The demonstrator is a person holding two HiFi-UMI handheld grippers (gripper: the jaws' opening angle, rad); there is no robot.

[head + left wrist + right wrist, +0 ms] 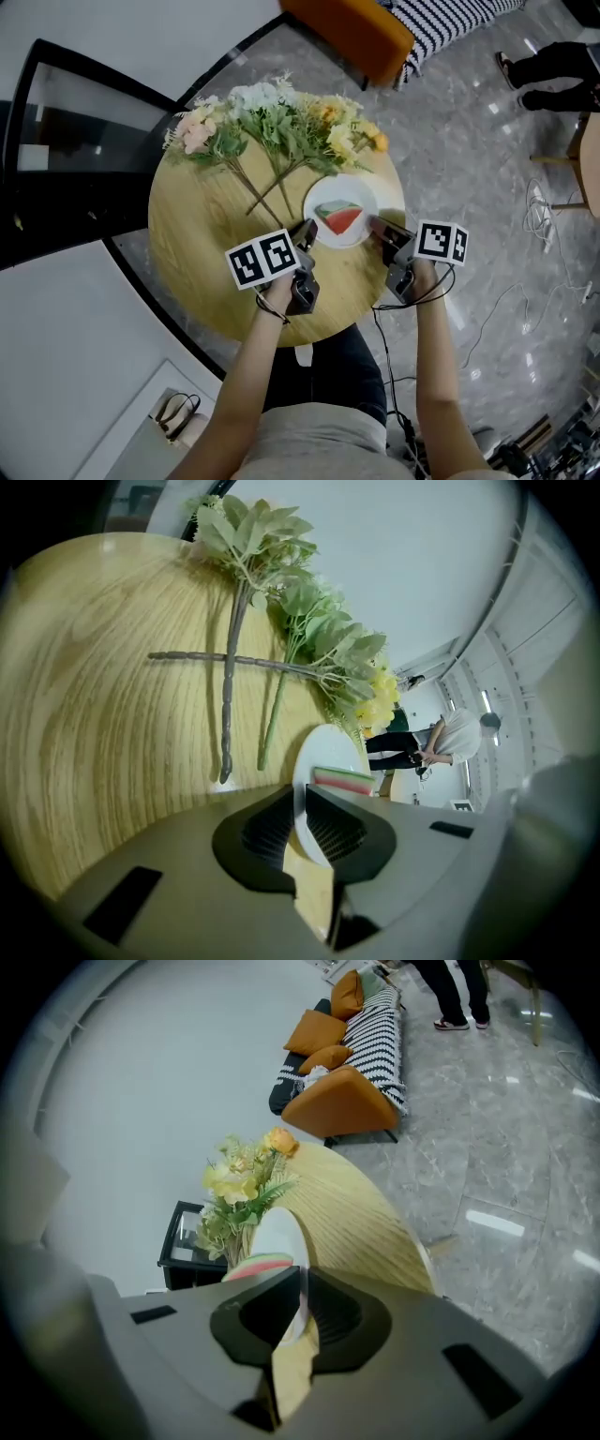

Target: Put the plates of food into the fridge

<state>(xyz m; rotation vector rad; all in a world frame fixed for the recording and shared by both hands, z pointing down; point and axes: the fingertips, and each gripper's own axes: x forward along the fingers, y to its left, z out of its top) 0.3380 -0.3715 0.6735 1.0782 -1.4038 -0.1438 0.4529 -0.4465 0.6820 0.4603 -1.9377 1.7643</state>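
At the near side of the round wooden table [202, 281], we have both grippers on a white plate [337, 241] that carries a slice of watermelon [339, 218]. The plate rests toward the table's near right. It sits just short of a bunch of artificial flowers [281, 127] that lies across the table's far half, stems pointing toward the table's middle.

Our left gripper [306, 228] is clamped on the plate's left rim, and its own view shows the thin white edge pinched between the ribbed pads. Our right gripper [377, 226] is closed on the opposite rim in the same way, the edge caught between its dark pads.

We judge the step in hand to be the pickup. The two-sided grip is made, but the plate appears to sit flat on the table, so the lift has not begun.

The next move calls for raising both grippers together and keeping them level. A tilt either way could let the slice slide or the smooth rim slip from the pads.

After that the plate must be carried off the table to the fridge. No view shows the fridge, so we would have to turn away from the table to find it.
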